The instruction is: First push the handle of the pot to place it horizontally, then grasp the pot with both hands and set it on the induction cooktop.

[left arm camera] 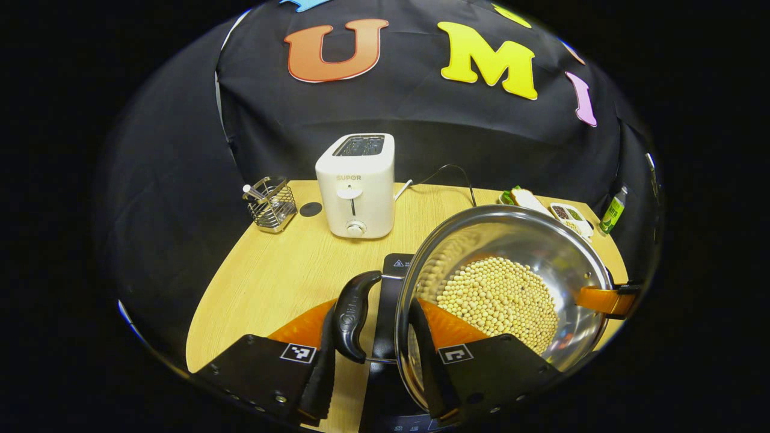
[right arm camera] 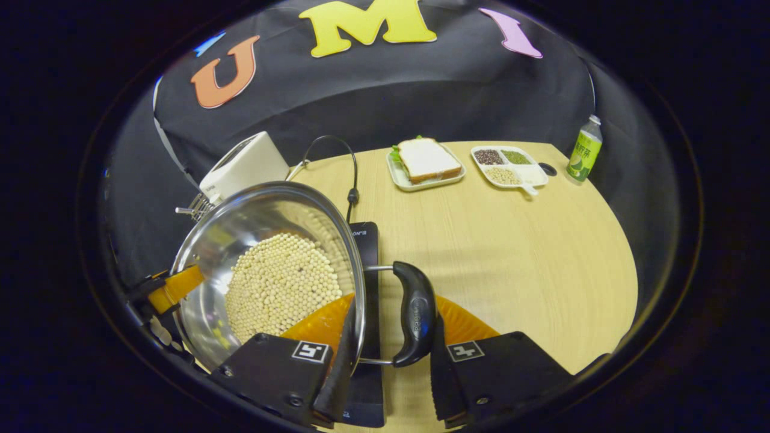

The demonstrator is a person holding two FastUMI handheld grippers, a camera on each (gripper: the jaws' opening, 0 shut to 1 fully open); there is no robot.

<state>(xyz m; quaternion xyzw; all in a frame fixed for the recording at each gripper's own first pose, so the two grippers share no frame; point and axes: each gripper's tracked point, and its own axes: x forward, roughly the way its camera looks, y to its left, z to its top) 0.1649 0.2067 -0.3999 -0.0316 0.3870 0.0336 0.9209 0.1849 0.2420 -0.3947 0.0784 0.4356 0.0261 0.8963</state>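
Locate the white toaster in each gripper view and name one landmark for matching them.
Left gripper view: the toaster stands upright at centre, slightly left, at the table's far edge, beyond the pot.
Right gripper view: the toaster sits upper left, tilted in the picture, partly behind the pot's rim.
Shared landmark: the steel pot of pale beans.

Bright, even light; sharp focus; glare inside the pot [left arm camera: 541, 252]; fisheye-bent edges.

Both gripper views sit close on opposite sides of the pot [left arm camera: 505, 282] [right arm camera: 271, 270], facing the back wall; both share pot, cooktop [left arm camera: 391, 288] [right arm camera: 368, 282], table [left arm camera: 283, 270] [right arm camera: 511, 252].
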